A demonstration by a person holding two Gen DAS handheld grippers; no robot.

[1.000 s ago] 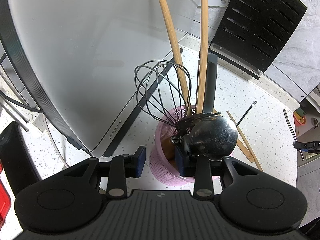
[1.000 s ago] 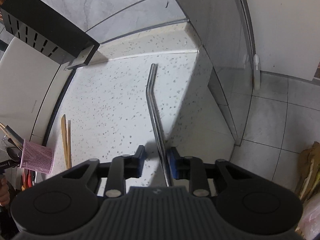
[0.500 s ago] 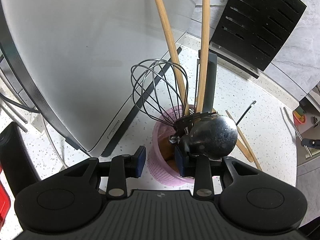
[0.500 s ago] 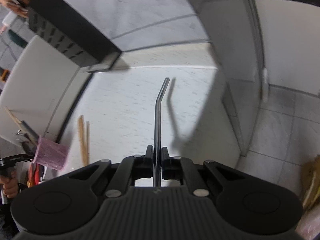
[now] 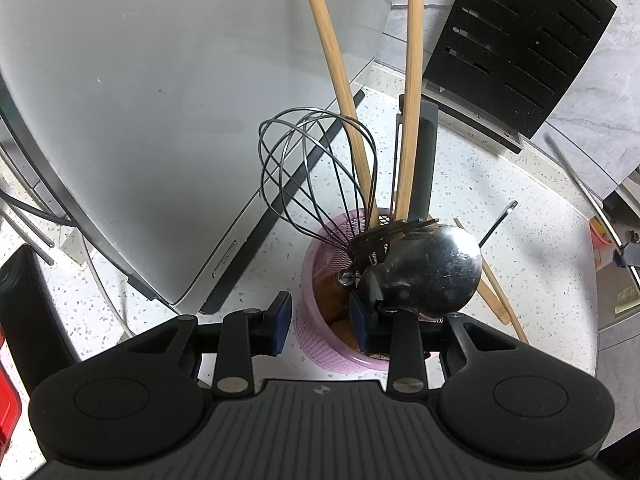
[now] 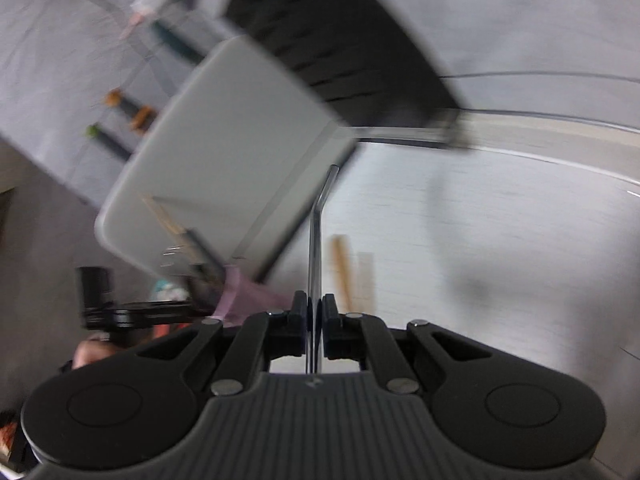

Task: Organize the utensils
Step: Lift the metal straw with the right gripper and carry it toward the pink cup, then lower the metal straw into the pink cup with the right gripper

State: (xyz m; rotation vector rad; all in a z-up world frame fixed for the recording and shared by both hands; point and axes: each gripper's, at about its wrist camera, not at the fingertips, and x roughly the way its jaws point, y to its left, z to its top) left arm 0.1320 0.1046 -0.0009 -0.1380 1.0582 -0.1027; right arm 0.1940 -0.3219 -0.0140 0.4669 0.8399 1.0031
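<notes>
Straw [image 6: 315, 248]: one bent metal tube was clamped between the pads of the right tool [image 6: 315, 314], with both pads pressed against it. Its long axis ran straight forward from the tool, in line with the fingers, and its far tip bent off to the right. It was held above the bench [image 6: 500, 240], clear of the surface. The right wrist view was motion-blurred, so finer detail could not be read.

The left tool [image 5: 320, 318] stood with its pads apart, straddling the near rim of one pink mesh cup [image 5: 320, 332]; whether either pad touched the rim could not be told. The cup stood upright on the bench, just beside a white appliance [image 5: 160, 100].

Cup contents, counted:
- one wire whisk [image 5: 316, 176], head up, leaning left;
- two wooden handles [image 5: 414, 80], rising steeply out of frame;
- one dark handle [image 5: 426, 160], upright;
- one steel ladle [image 5: 436, 272], bowl up, at the right rim.

Other pieces inside the cup were too crowded to count.

Two wooden sticks [image 5: 496, 292] lay flat on the bench to the right of the cup, close together, pointing away and to the left. One black knife block [image 5: 520, 40] stood at the back of the bench, well apart from the cup.
</notes>
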